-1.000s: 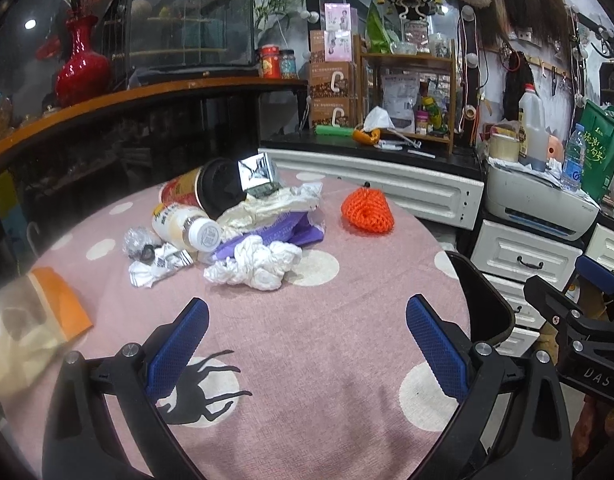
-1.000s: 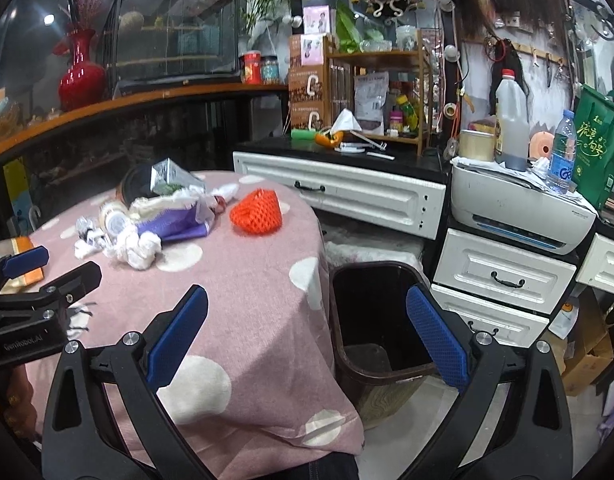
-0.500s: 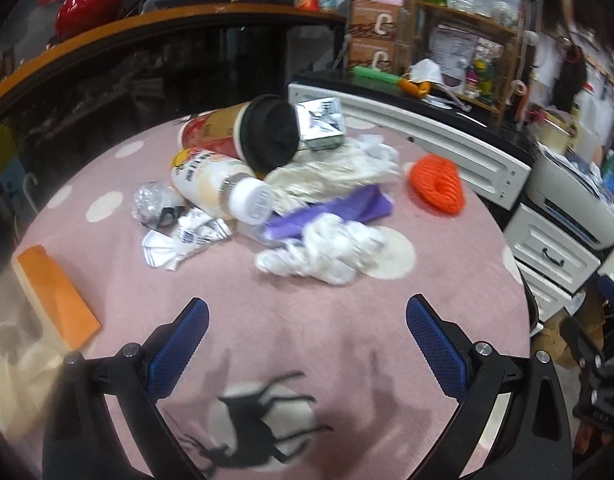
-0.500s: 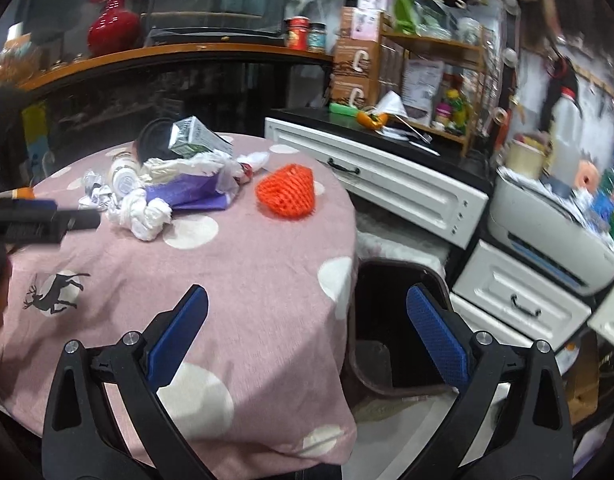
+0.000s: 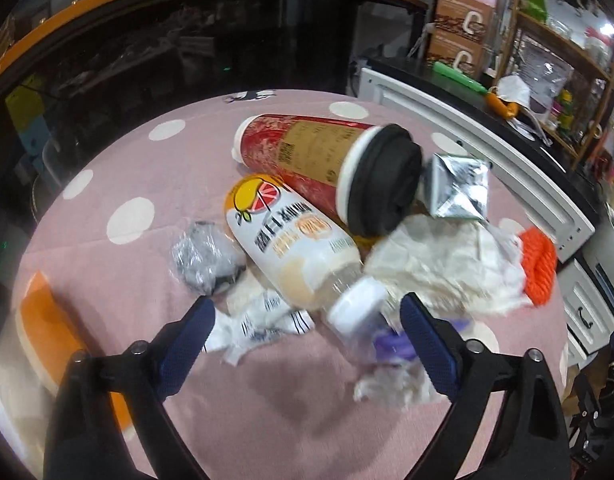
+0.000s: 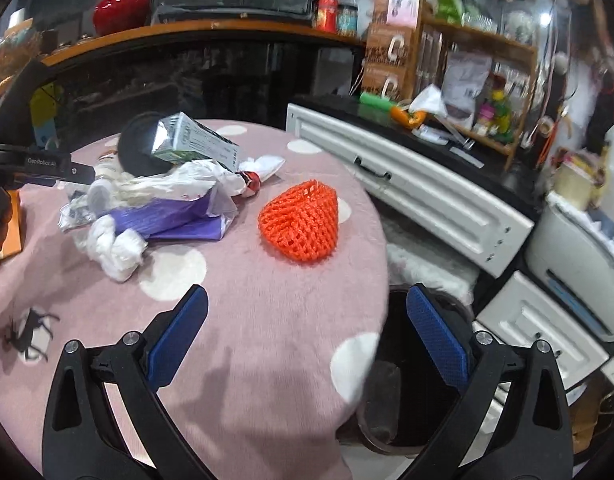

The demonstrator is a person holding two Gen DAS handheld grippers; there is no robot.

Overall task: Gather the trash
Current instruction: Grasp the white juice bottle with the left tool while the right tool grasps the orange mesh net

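A pile of trash lies on the pink dotted tablecloth (image 5: 127, 184). In it are a white juice bottle (image 5: 299, 248), a red cup with a black lid (image 5: 327, 164), a foil carton (image 5: 457, 190), a white plastic bag (image 5: 435, 264) and crumpled wrappers (image 5: 259, 320). My left gripper (image 5: 307, 332) hangs just over the bottle's capped end. Its jaws are closing with the cap between them, and the pads are clear of it. An orange foam net (image 6: 301, 224) lies apart near the table's right edge. My right gripper (image 6: 307, 332) stands open and empty, short of the net.
A dark bin (image 6: 419, 380) stands on the floor just past the table's right edge, under my right gripper's right finger. White drawers (image 6: 407, 188) and a cluttered counter lie behind. An orange packet (image 5: 39, 320) lies at the table's left edge.
My left gripper has moved in over the pile and tipped down, so the bottle's cap now sits between its slightly narrower jaws. My right gripper has advanced over the table toward the orange net.
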